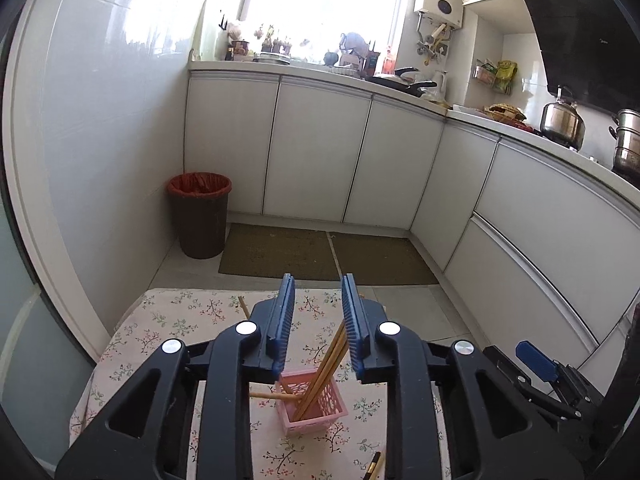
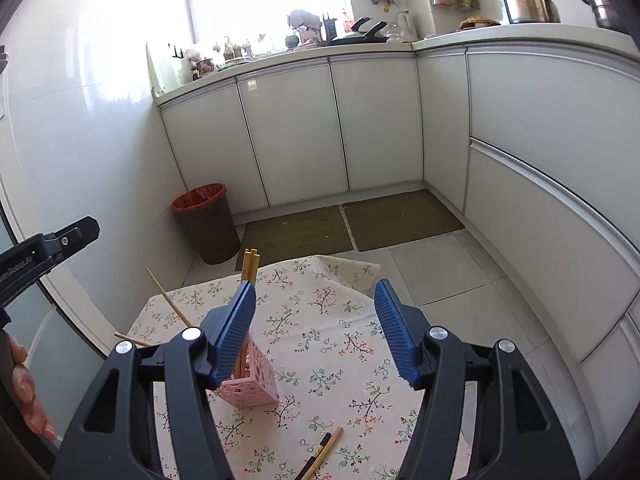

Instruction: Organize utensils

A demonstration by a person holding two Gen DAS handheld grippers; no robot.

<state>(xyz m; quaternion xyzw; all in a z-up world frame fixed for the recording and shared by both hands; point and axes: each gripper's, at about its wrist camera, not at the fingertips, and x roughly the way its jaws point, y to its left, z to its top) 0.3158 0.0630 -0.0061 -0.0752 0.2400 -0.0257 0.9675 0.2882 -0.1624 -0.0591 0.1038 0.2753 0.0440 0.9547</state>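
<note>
A pink perforated basket stands on a small table with a floral cloth. Several wooden chopsticks stand in it, leaning. My left gripper hovers above the basket, open and empty. More chopsticks lie on the cloth beside the basket, behind it and near the front edge. In the right wrist view the basket sits left of my right gripper, which is open wide and empty. Loose chopsticks lie in front of it; others lie at the left.
A brown bin with a red liner stands on the floor beyond the table, beside white cabinets. Two floor mats lie before them. The counter holds pots and a kettle. The right gripper's body shows at the lower right.
</note>
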